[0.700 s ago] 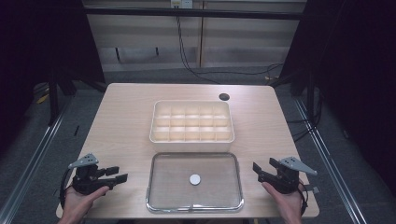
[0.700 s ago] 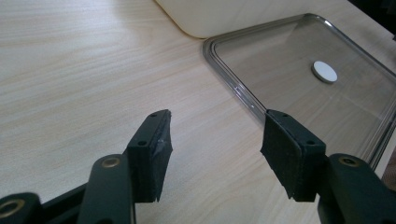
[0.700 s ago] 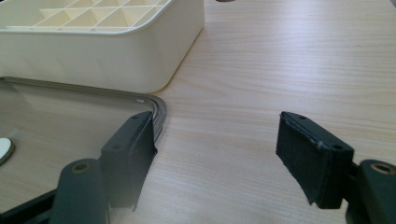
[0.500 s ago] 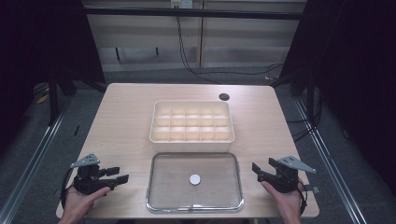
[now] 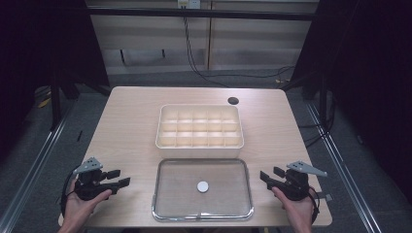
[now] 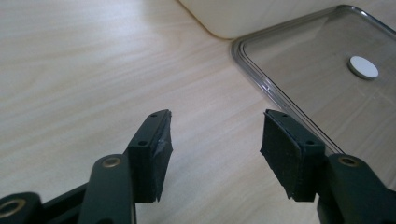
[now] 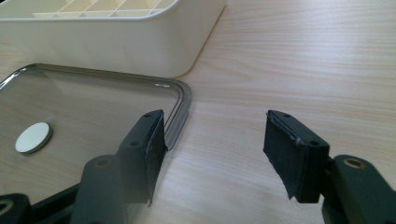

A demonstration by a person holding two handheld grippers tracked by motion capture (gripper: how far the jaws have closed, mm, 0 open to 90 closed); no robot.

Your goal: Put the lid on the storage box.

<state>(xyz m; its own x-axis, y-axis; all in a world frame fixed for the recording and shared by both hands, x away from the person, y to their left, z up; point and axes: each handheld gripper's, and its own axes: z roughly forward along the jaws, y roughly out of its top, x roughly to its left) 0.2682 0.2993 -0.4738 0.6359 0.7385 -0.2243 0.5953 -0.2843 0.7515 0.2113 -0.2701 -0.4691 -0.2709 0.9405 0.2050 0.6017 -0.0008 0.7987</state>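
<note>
The clear lid is laid flat on the wooden surface at the near edge, centred between the two grippers. A small white round knob is seen at its middle, and its rim is rounded and slightly raised. Just beyond the lid, nearly touching its far edge, the cream compartment box is placed (many small square cells, contents cannot be told). Farther back and to the right, a dark round spot is noted on the surface.

The left gripper is held near the lid's left side, apart from it, fingers pointed toward the lid. In the left gripper view its fingers are spread wide with bare wood between them, nothing clamped; the lid's corner and the knob are seen beyond the right-hand finger, the box wall above.

The right gripper is held near the lid's right side, not touching it, fingers aimed toward it. In the right gripper view its fingers are likewise spread and released, only wood between them; the lid's corner lies by the left-hand finger (partly seen through the clear panel), with the knob farther left and the box behind.

Both grippers are held by hands coming from the near edge.
</note>
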